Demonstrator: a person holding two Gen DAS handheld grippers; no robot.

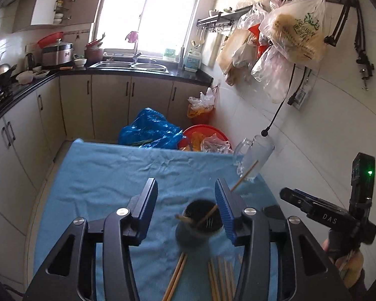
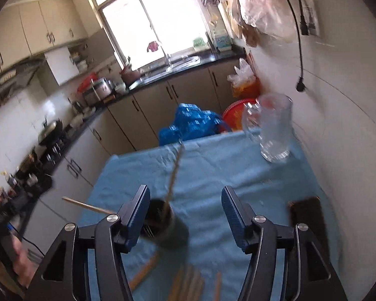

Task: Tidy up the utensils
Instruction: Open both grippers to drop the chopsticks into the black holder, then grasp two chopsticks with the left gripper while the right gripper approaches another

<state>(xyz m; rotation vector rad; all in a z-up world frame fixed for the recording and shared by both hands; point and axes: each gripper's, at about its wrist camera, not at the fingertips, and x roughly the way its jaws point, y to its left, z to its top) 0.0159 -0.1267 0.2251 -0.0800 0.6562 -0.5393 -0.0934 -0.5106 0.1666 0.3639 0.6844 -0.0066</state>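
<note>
While both hand-held grippers, L (image 1: 185, 200) & R (image 2: 185, 208), gape w/ nothing held, chopsticks (image 1: 209, 214) stand in dark cup (image 1: 200, 228).

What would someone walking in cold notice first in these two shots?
Probably the dark cup standing on the blue cloth, between the open fingers of the left tool, with two chopsticks leaning out of it. More loose chopsticks lie on the cloth nearer the camera. At the far right corner stands a clear glass mug, with nothing visible inside.
</note>
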